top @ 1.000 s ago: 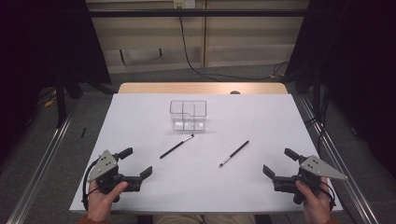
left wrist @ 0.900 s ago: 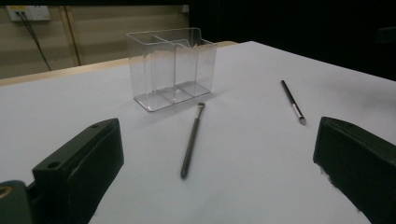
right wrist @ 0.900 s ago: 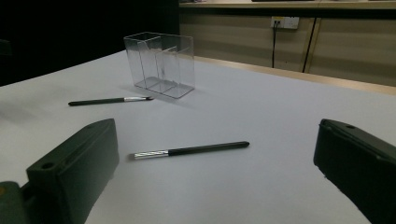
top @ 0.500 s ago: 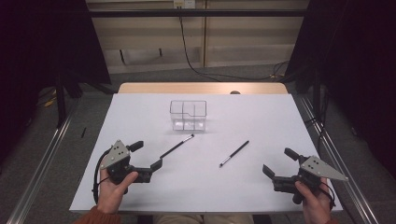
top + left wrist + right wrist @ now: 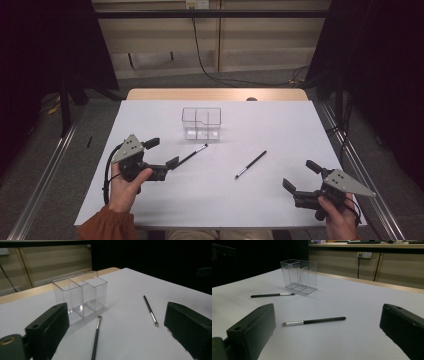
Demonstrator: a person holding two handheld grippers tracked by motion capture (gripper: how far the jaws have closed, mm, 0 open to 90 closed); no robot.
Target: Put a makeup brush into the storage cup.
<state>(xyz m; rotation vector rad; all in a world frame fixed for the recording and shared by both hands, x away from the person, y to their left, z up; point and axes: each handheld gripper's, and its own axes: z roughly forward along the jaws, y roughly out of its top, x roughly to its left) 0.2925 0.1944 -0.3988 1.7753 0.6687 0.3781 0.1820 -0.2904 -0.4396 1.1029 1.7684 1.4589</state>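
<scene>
Two tools are held by a person at a white worktop (image 5: 225,200), one in each hand. The left tool (image 5: 162,152) hovers over the near left part of the worktop, its jaws spread wide with nothing between them, though they have just been closing a little. Just beyond its jaw tips lies a thin black makeup brush (image 5: 192,155), flat on the surface, its bristle end pointing away toward a clear plastic organizer (image 5: 201,123). In the left gripper view this nearer brush (image 5: 96,337) lies between the two black jaws without touching either, its bristle tip near the foot of the organizer (image 5: 80,296) but apart from it.

The organizer stands upright toward the far middle of the worktop, split into several compartments, with nothing in them that I can see.

A second brush (image 5: 250,164) lies flat to the right of the first, well apart from it, near the middle of the worktop and angled the same way. In the right gripper view the second brush (image 5: 314,321) lies crosswise ahead of the jaws, its metal ferrule to the left.

The right tool (image 5: 303,176) is held low over the near right corner, jaws released and wide, gripping nothing, well apart from both brushes.
</scene>
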